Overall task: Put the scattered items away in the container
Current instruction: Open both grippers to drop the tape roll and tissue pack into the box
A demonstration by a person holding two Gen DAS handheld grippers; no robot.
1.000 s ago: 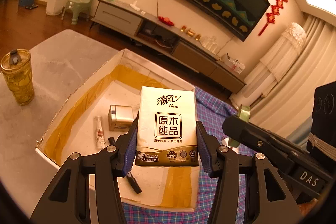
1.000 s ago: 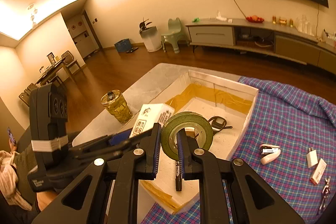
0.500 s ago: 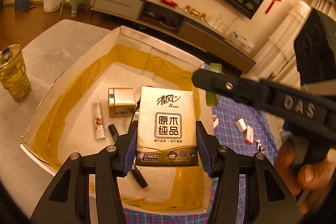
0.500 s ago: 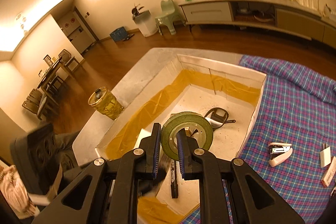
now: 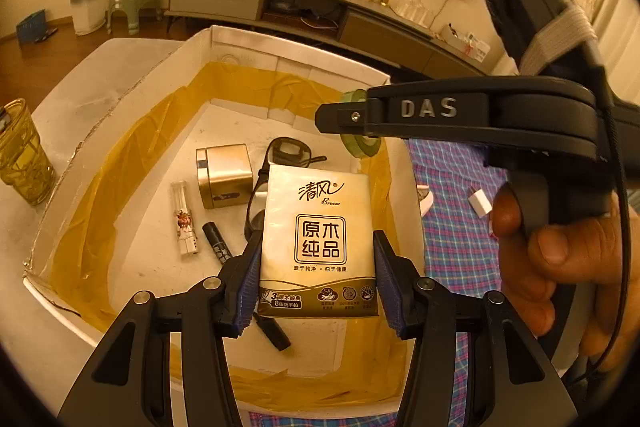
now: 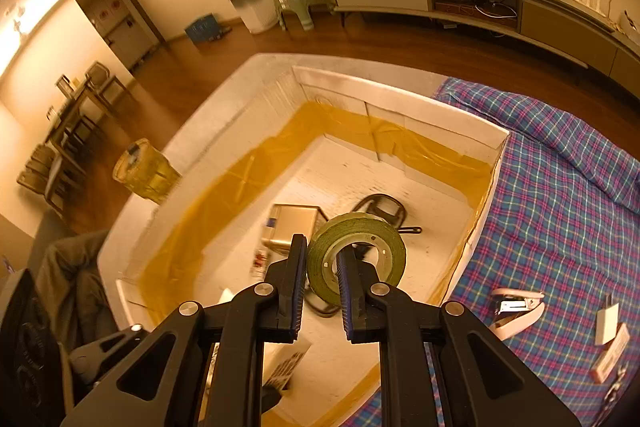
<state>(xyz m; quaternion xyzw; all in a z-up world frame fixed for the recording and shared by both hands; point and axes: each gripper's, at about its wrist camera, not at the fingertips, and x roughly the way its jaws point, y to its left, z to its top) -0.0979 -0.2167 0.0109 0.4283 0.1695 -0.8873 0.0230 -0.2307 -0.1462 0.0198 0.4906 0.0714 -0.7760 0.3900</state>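
A pack of tissues (image 5: 318, 247) is clamped upright between the blue-padded fingers of the left gripper (image 5: 318, 267), gripped at its two narrow sides so that the printed face is turned to the camera and the pack hangs clear above the near part of the box (image 5: 296, 57). The grip low on the pack is judged to leave the upper end free, so that it can be lowered in without the fingers meeting the floor first. In the right wrist view a roll of green tape (image 6: 356, 259) is pinched through its wall by the right gripper (image 6: 320, 291), one finger outside the roll and one inside the core, which is judged the surest hold on a ring. Both loads are held over the open box, so release is probably the step in hand. Beneath them, already lying on the box floor, a marker (image 5: 218, 239), a small tube (image 5: 184, 217), a gold tin (image 5: 224, 175) and a pair of glasses (image 5: 288, 155) are seen. Farther out on the checked cloth (image 6: 560, 187), a stapler (image 6: 516, 311) and some small boxes (image 6: 608, 335) are left untidied. A glass tumbler (image 6: 144, 175) is set on the table beside the box, well apart from the work.
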